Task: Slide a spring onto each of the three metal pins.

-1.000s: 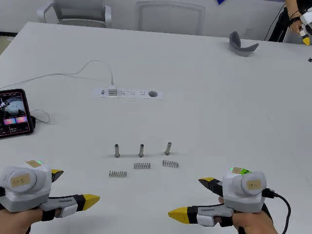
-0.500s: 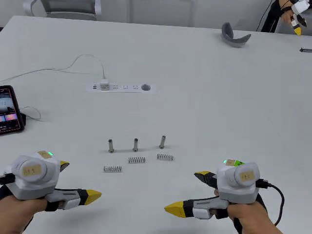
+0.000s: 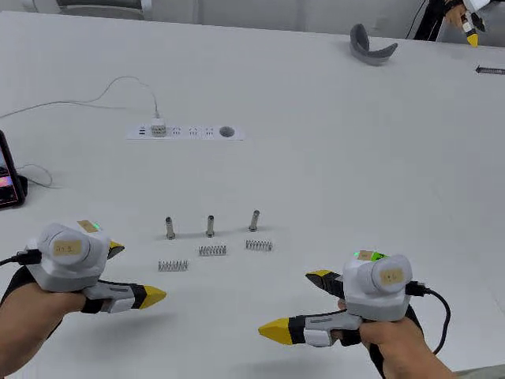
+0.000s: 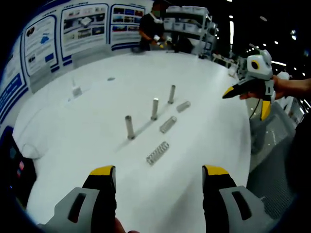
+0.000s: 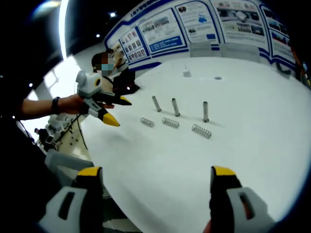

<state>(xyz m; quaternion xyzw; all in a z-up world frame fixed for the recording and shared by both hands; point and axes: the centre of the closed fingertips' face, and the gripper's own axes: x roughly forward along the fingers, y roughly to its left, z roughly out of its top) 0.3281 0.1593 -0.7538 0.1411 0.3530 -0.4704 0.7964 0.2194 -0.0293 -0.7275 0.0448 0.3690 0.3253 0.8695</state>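
Three metal pins (image 3: 210,226) stand in a row not far from the near edge of the desk (image 3: 355,174). One spring (image 3: 212,250) lies just in front of each pin. Bare desk lies all around them. The left gripper (image 3: 136,272) and the right gripper (image 3: 296,303) wait closer in, one at each side, both wide open and holding nothing. A power strip (image 3: 185,132) lies farther back.

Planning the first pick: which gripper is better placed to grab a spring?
Probably left. The left gripper, open, sits close to the leftmost spring, which lies just ahead of its jaws. The right gripper, also open, is farther from the rightmost spring.
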